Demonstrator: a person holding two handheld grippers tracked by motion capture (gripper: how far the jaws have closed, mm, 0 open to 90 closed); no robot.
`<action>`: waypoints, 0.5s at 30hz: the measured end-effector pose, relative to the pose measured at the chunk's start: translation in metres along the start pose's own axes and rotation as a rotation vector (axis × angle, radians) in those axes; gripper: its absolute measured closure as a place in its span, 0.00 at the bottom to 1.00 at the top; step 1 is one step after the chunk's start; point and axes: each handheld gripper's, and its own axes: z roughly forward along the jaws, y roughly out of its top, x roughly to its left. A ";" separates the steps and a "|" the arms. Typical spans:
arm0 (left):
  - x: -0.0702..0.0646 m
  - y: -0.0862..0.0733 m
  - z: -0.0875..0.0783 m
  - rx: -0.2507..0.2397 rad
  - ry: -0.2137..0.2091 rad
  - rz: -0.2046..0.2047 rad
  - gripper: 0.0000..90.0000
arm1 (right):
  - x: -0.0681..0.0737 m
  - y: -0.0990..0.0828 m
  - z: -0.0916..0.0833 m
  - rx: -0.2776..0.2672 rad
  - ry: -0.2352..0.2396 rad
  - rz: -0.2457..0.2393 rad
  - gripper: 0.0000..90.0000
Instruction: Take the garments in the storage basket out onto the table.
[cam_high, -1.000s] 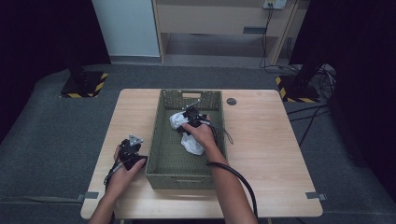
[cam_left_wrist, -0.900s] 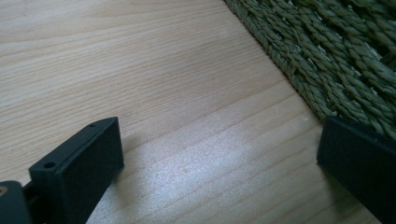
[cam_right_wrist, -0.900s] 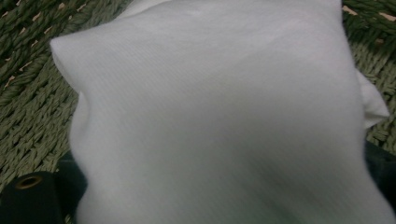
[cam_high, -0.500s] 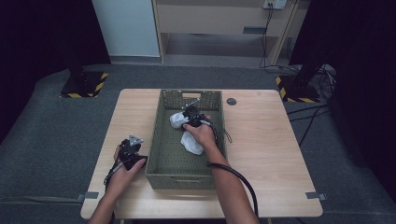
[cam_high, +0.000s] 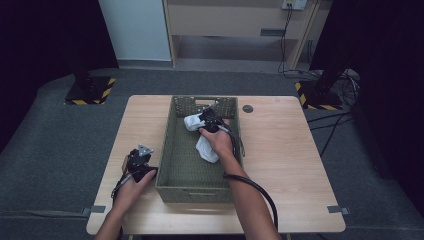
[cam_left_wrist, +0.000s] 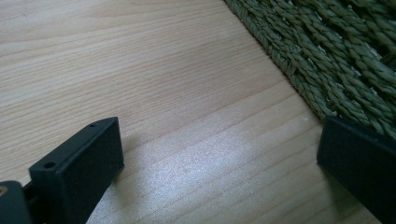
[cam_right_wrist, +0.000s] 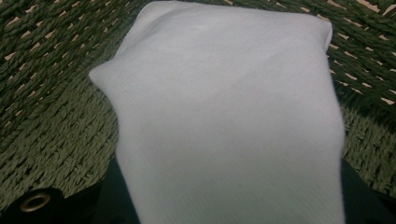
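Observation:
A green woven basket (cam_high: 169, 150) stands in the middle of the wooden table (cam_high: 285, 150). A white cloth (cam_high: 206, 148) lies inside it. My right gripper (cam_high: 206, 120) is near the basket's far wall. Its jaws have just been closing and now pinch the cloth's far end. In the right gripper view the cloth (cam_right_wrist: 224, 107) hangs up out of the right gripper (cam_right_wrist: 229, 210) over the basket weave (cam_right_wrist: 56, 121). My left gripper (cam_high: 141, 155) rests on the table left of the basket. Seen from the left gripper (cam_left_wrist: 224, 158) itself, it is open over bare wood (cam_left_wrist: 163, 70), beside the basket wall (cam_left_wrist: 336, 56).
A small dark round disc (cam_high: 247, 108) sits on the table just right of the basket's far corner. The right gripper's black cable (cam_high: 257, 189) trails along the forearm to the near edge. Bare wood lies on both sides of the basket.
The right gripper has closed on the cloth's far end and risen a little with it. The left hand and gripper have kept still.

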 end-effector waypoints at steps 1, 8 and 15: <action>0.000 0.000 0.000 0.000 0.000 0.000 0.00 | 0.000 0.000 -0.001 0.000 0.001 0.000 0.56; 0.000 0.000 0.000 0.002 0.000 0.002 0.00 | 0.001 0.001 -0.010 -0.017 0.009 0.005 0.57; 0.000 0.000 0.000 0.000 0.000 0.001 0.00 | -0.002 0.002 -0.028 -0.047 0.004 0.006 0.57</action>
